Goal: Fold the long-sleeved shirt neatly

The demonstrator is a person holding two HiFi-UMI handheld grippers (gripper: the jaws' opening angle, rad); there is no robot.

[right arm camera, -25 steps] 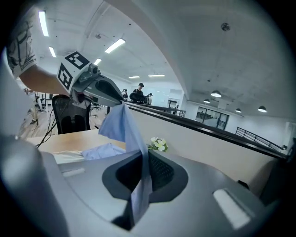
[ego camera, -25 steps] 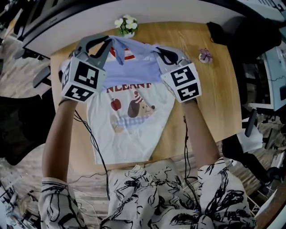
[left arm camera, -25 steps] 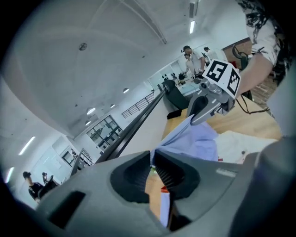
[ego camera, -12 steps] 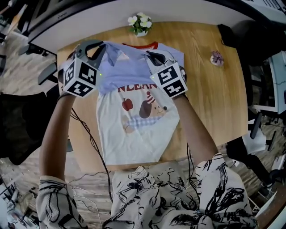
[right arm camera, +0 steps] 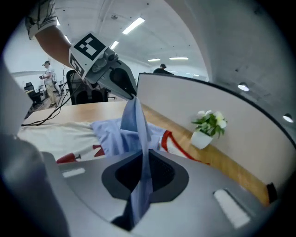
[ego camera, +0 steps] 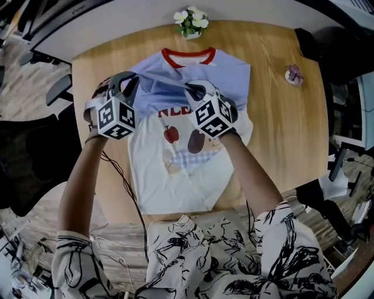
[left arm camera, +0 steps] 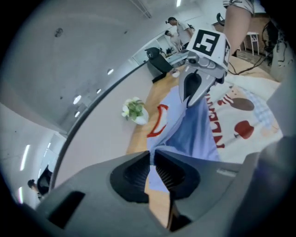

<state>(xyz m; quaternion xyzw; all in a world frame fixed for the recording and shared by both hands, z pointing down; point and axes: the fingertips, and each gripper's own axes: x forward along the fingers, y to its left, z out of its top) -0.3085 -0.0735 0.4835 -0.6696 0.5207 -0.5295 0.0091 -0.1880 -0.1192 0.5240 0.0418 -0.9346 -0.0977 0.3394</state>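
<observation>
Beyond the shirt [ego camera: 201, 79], flowers [ego camera: 190, 17] in pot [ego camera: 192, 34]

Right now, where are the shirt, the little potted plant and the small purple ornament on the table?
shirt [ego camera: 175, 187], head view, on its white lower front.
potted plant [ego camera: 191, 22], head view, on its white flowers.
purple ornament [ego camera: 293, 75], head view, on its middle.

Shirt [ego camera: 175, 181] on table [ego camera: 277, 122], plant [ego camera: 191, 22] behind

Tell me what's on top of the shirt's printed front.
Blue sleeve fabric, pinched by left gripper and right gripper, drapes over the shirt, hiding part of the red lettering; the dog print shows.
</observation>
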